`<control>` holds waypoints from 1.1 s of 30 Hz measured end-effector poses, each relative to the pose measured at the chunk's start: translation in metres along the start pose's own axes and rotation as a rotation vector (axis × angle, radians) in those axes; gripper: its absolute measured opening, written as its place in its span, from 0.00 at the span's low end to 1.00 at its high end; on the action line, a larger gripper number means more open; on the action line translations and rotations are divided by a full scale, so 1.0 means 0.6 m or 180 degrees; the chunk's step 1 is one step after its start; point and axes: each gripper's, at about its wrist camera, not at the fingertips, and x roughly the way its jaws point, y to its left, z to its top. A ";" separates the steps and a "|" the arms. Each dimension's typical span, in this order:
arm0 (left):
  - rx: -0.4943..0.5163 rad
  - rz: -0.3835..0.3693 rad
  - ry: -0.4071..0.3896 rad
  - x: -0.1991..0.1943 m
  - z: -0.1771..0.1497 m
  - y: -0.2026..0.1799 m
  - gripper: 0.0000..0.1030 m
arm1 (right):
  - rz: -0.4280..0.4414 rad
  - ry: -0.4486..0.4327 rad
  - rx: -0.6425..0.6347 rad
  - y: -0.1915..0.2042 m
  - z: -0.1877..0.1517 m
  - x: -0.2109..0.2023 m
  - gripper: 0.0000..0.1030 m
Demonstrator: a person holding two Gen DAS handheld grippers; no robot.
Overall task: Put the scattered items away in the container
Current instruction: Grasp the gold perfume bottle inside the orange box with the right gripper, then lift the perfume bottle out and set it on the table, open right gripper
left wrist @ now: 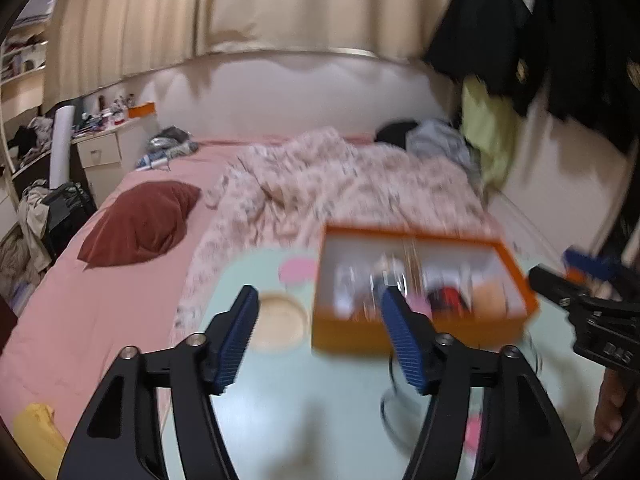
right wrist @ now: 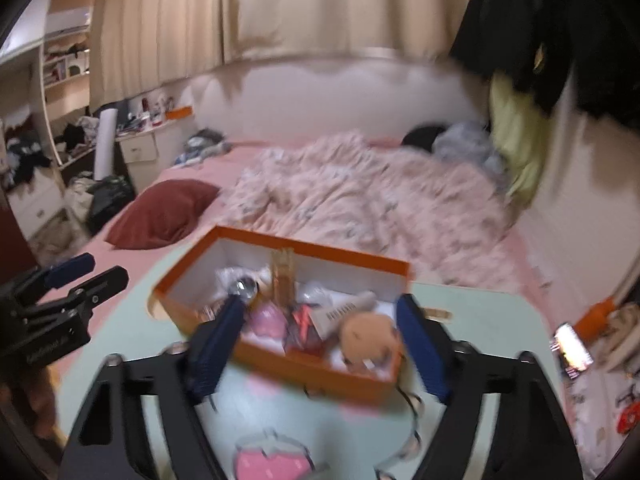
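Orange box, left wrist view: the orange box (left wrist: 420, 320) sits on my pale green table (left wrist: 304, 408), ahead and right, filled with small items too blurred to name.
Left gripper: my left gripper (left wrist: 320, 340) has its fingers spread, nothing between them.
Round dish: a tan round dish (left wrist: 278, 322) lies just left of the box.
Orange box, right wrist view: it lies straight ahead; a tan plush toy (right wrist: 370, 338) rests in its near corner.
Right gripper: my right gripper (right wrist: 320, 344) is spread, pinching nothing.
Strawberry shape: a pink strawberry shape (right wrist: 272, 460) lies on the table nearest me.
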 end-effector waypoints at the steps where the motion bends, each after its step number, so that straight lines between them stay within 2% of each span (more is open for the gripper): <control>1: -0.0064 -0.0033 -0.0079 0.009 0.006 0.005 0.66 | 0.0070 0.0214 0.0061 -0.005 0.019 0.031 0.49; 3: -0.0205 -0.0096 -0.0211 0.034 0.007 0.021 0.66 | 0.0258 0.0669 0.0172 -0.012 0.042 0.093 0.36; 6: -0.0344 -0.0189 -0.0282 0.062 -0.015 0.040 0.66 | 0.0496 0.1125 0.0297 -0.010 0.049 0.169 0.34; 9: -0.0414 -0.0241 -0.0138 0.083 -0.031 0.056 0.66 | 0.0306 0.1178 0.0237 0.004 0.050 0.209 0.34; 11: -0.0432 -0.0237 -0.0148 0.084 -0.037 0.061 0.66 | 0.0257 0.1191 0.0200 0.011 0.053 0.227 0.34; 14: -0.0377 -0.0151 -0.0160 0.086 -0.048 0.061 0.66 | 0.0394 0.1280 0.0273 0.013 0.057 0.253 0.34; 17: -0.0324 -0.0156 -0.0178 0.087 -0.053 0.055 0.66 | 0.0415 0.1282 0.0315 0.017 0.061 0.267 0.34; 18: -0.0320 -0.0139 -0.0197 0.084 -0.053 0.055 0.66 | 0.0428 0.1285 0.0290 0.019 0.063 0.267 0.31; 19: -0.0320 -0.0120 -0.0206 0.083 -0.055 0.056 0.66 | 0.0468 0.1297 0.0265 0.022 0.062 0.265 0.26; 22: -0.0366 -0.0152 -0.0157 0.089 -0.062 0.068 0.66 | 0.0528 0.1355 0.0271 0.022 0.055 0.259 0.21; 24: -0.0396 -0.0203 -0.0113 0.092 -0.066 0.072 0.66 | 0.0556 0.1276 0.0309 0.015 0.050 0.245 0.17; 29: -0.0302 -0.0260 -0.0144 0.088 -0.070 0.064 0.66 | 0.0648 0.0603 0.0202 0.009 0.059 0.113 0.16; 31: -0.0259 -0.0311 -0.0147 0.087 -0.069 0.056 0.66 | 0.0854 0.0399 0.0182 0.006 0.056 0.044 0.16; 33: -0.0213 -0.0347 -0.0144 0.087 -0.068 0.050 0.66 | 0.1140 0.0362 0.0168 0.003 0.039 -0.012 0.16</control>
